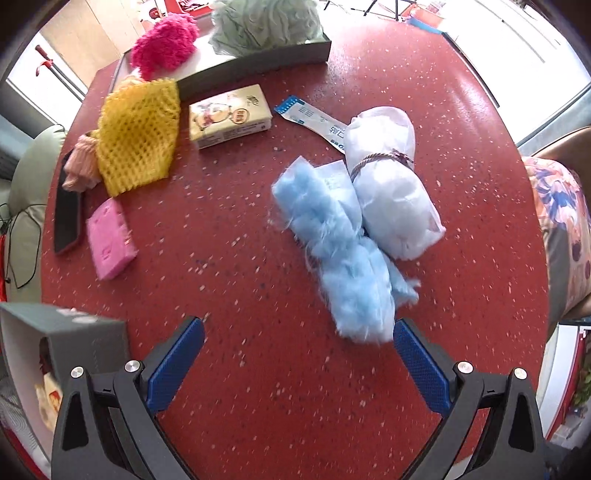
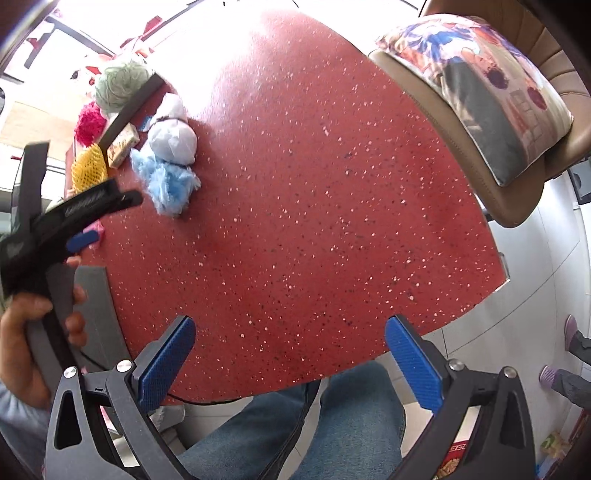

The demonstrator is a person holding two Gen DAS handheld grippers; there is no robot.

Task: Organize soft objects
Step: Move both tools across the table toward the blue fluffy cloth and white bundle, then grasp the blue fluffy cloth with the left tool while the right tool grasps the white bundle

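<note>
My left gripper point(image 1: 298, 328) is open low over the red speckled table point(image 1: 240, 266), with nothing between its blue pads. Just ahead of its right pad lies a fluffy blue bundle point(image 1: 338, 240), touching a white bag tied with cord point(image 1: 391, 181). Farther left are a yellow foam net point(image 1: 136, 136), a pink sponge point(image 1: 110, 238) and a peach cloth point(image 1: 79, 166). A grey tray point(image 1: 258, 61) at the back holds a magenta fluffy ball point(image 1: 164, 44) and a green yarn ball point(image 1: 262, 22). My right gripper point(image 2: 290, 330) is open over the table's near edge, empty.
A tissue pack point(image 1: 229, 116) and a blue-white sachet point(image 1: 314, 120) lie mid-table. A grey box point(image 1: 66, 332) stands at the near left. A chair with a printed cushion point(image 2: 476, 81) sits at the table's far side. A person's jeans-clad legs point(image 2: 295, 424) are below the edge.
</note>
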